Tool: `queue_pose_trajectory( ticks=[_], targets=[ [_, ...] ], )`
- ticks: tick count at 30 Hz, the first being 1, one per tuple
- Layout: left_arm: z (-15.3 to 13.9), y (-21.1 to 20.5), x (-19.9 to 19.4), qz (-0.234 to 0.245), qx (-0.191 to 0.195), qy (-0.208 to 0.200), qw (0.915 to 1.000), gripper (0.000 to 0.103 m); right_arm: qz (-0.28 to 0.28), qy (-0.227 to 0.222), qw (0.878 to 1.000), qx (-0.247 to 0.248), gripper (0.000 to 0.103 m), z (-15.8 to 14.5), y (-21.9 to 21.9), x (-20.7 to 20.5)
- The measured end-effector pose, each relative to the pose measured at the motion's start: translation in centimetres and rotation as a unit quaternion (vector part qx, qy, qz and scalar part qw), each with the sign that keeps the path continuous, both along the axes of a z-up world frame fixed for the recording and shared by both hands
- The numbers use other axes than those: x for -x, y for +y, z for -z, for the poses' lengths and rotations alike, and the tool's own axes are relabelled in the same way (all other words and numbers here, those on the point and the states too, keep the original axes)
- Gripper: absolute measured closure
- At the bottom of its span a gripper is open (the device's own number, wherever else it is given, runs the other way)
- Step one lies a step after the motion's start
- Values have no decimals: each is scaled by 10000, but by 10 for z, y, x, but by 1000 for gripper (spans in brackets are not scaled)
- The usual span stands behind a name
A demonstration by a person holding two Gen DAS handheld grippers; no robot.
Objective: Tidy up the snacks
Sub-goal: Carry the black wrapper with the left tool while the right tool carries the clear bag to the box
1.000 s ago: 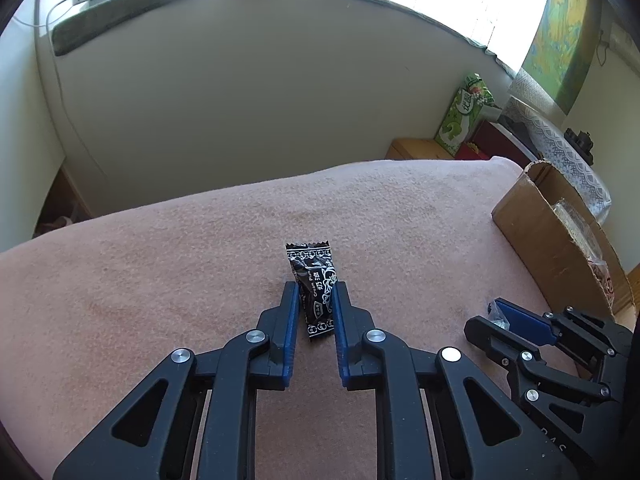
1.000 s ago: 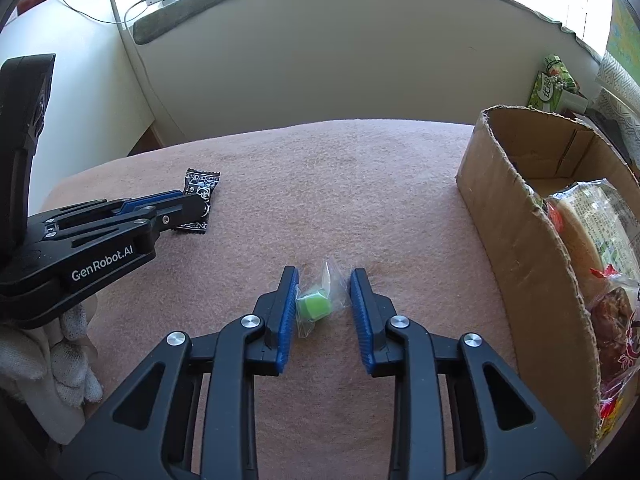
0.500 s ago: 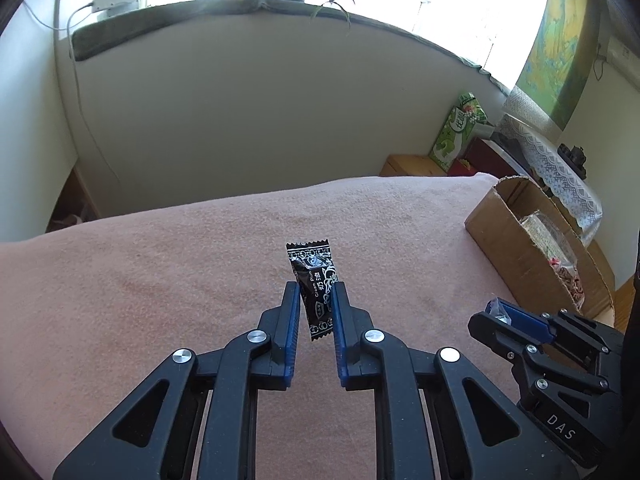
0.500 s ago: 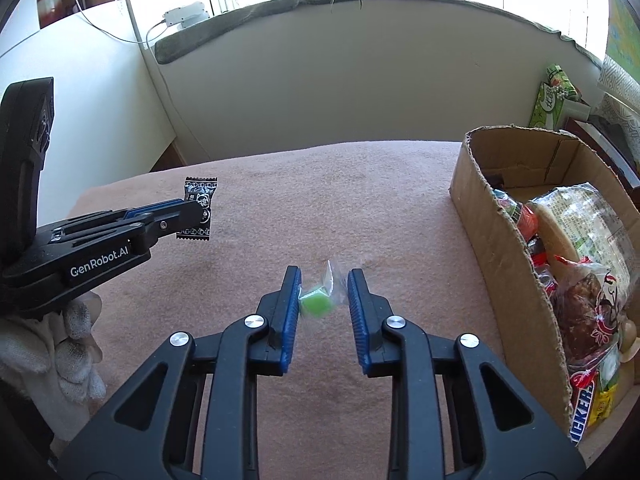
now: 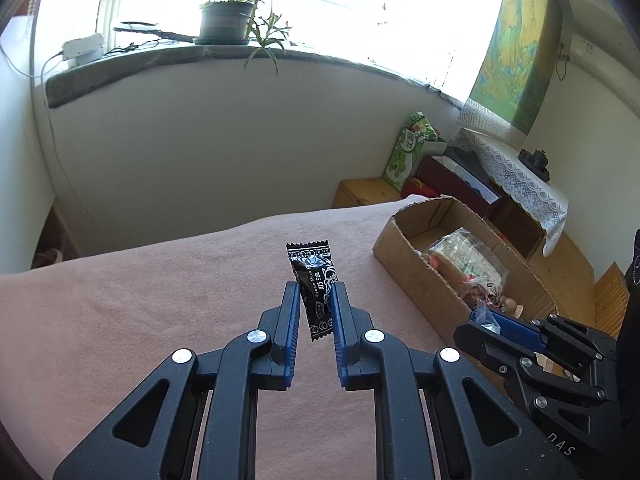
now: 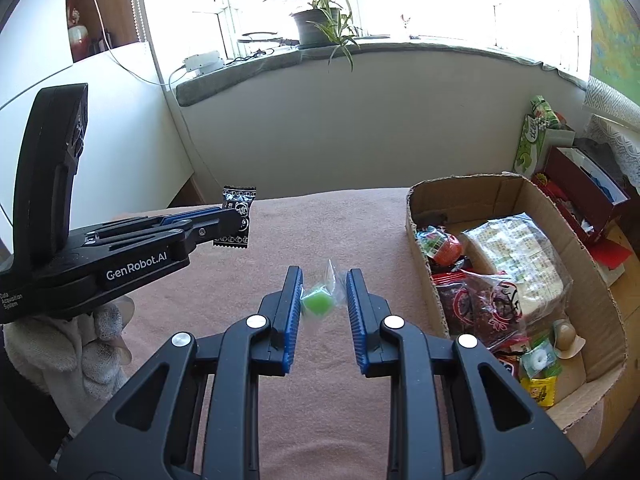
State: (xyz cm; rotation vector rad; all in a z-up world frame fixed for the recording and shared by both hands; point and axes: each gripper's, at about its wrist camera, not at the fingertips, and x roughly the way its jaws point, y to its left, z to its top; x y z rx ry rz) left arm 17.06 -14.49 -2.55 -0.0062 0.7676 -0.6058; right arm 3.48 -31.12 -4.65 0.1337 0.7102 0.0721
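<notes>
Snack-filled cardboard box [image 6: 424, 276] beside green candy [image 6: 318, 306]

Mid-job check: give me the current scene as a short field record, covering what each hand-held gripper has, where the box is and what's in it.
left hand-held gripper: shut on black candy packet, lifted off the blanket
right hand-held gripper: shut on green candy in clear wrapper, also lifted
surface: pink blanket
cardboard box: open, to the right of both grippers, on the blanket
box contents: several wrapped snacks, including a large pale packet and a dark red packet
stage: both candies held, neither in the box yet
</notes>
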Motion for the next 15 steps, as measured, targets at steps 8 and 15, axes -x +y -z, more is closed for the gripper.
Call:
queue_pose_trajectory(
  ticks=[8, 15],
  targets=[
    [-12, -59, 21, 450, 127, -59, 9989, 89, 352, -95, 9993, 101, 80, -11, -54, 29],
    [-14, -111, 38, 803, 171, -33, 9966, 89, 695, -36, 9975, 123, 80, -9, -100, 43]
  ],
)
